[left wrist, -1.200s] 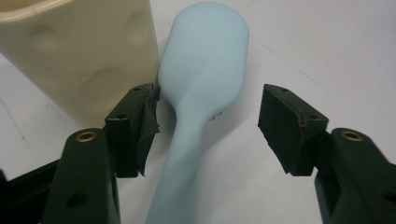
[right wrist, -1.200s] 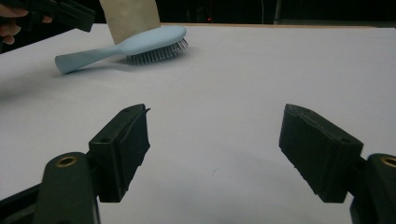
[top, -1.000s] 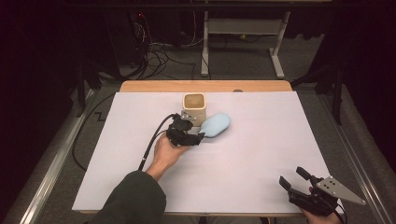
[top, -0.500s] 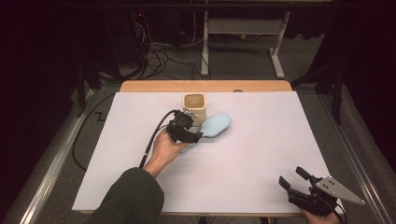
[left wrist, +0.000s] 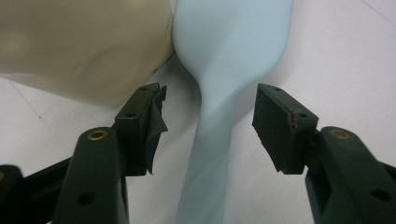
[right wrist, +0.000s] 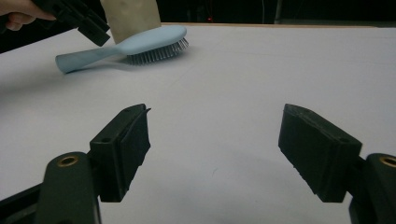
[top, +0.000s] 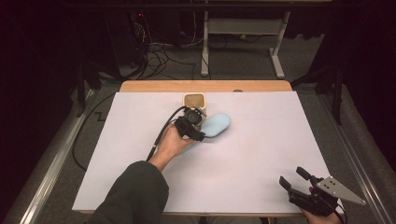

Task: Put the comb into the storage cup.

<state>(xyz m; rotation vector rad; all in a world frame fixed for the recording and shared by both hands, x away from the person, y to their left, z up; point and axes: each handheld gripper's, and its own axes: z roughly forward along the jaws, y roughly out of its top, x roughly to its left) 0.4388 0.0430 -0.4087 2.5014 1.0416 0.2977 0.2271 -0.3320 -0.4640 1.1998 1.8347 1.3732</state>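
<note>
A light blue hairbrush (top: 217,123) lies bristles down on the white table (top: 261,140), its head touching a beige cup (top: 194,101). My left gripper (top: 199,134) hovers over the brush handle. In the left gripper view the handle (left wrist: 210,140) runs between the two pads with a gap on each side. These jaws have just been closing and do not touch the handle, so the left gripper (left wrist: 210,116) is open. My right gripper (top: 293,177) rests near the front right edge, open with nothing between its jaws (right wrist: 215,135). The right gripper view also shows the brush (right wrist: 140,44).
A cable (top: 159,137) trails from the left gripper across the table toward the person's sleeve (top: 135,196). A bare wooden strip (top: 205,87) runs along the table's far edge. Beyond it are floor cables and a metal stand (top: 240,32).
The left hand has moved a little farther up the table, toward the cup and along the brush handle. The right gripper has stayed where it was.
</note>
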